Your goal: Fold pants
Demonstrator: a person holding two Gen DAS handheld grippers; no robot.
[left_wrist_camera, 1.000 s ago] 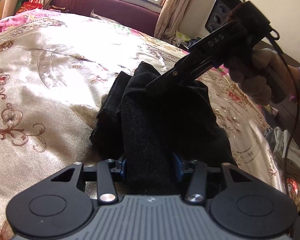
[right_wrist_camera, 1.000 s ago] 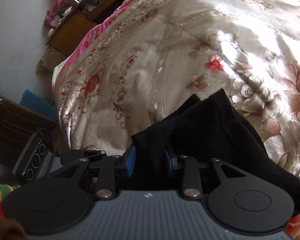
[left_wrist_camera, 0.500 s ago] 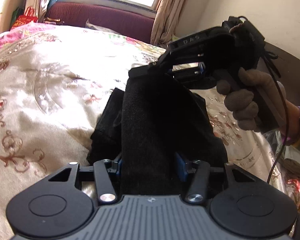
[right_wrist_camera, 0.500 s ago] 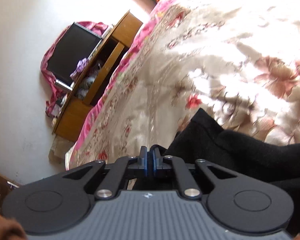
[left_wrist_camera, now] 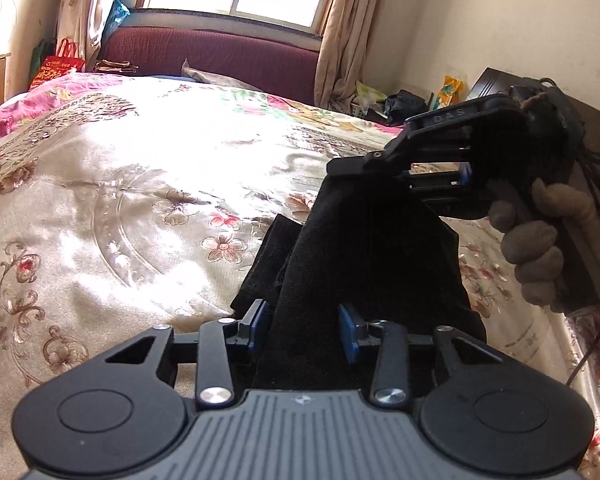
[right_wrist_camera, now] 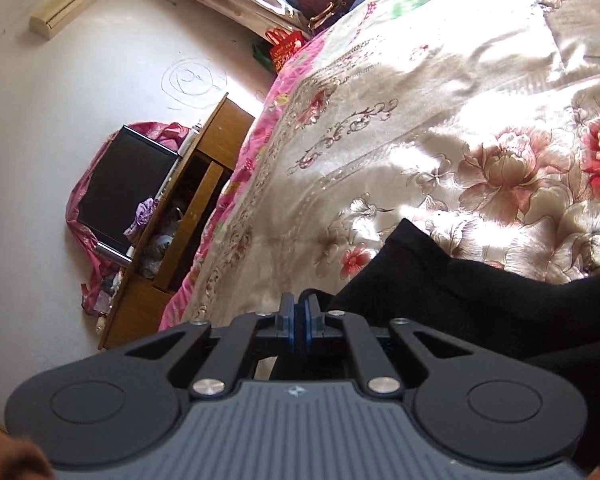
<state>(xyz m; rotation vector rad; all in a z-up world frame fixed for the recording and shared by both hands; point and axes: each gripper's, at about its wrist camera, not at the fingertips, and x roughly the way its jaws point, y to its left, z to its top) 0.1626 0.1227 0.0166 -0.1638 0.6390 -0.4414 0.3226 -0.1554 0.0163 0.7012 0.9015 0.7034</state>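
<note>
The black pants (left_wrist_camera: pixel 364 256) are bunched on the floral bedspread (left_wrist_camera: pixel 140 184). My left gripper (left_wrist_camera: pixel 305 332) stands open with the cloth running between its blue pads, which stand apart. My right gripper (right_wrist_camera: pixel 298 322) is shut on an edge of the pants (right_wrist_camera: pixel 480 304) and lifts it above the bed. In the left wrist view the right gripper (left_wrist_camera: pixel 340 168) holds the cloth's top up, so the pants hang like a tent down to my left gripper.
A maroon headboard (left_wrist_camera: pixel 220 56) and a window stand beyond the bed. A wooden cabinet (right_wrist_camera: pixel 188 216) with a dark screen (right_wrist_camera: pixel 124 184) stands by the bed's pink edge. Clutter (left_wrist_camera: pixel 400 102) lies by the far right wall.
My right gripper closed on the pants' edge and raised it, pulling the cloth up off the bed. My left gripper stayed open around the lower cloth and rose a little.
</note>
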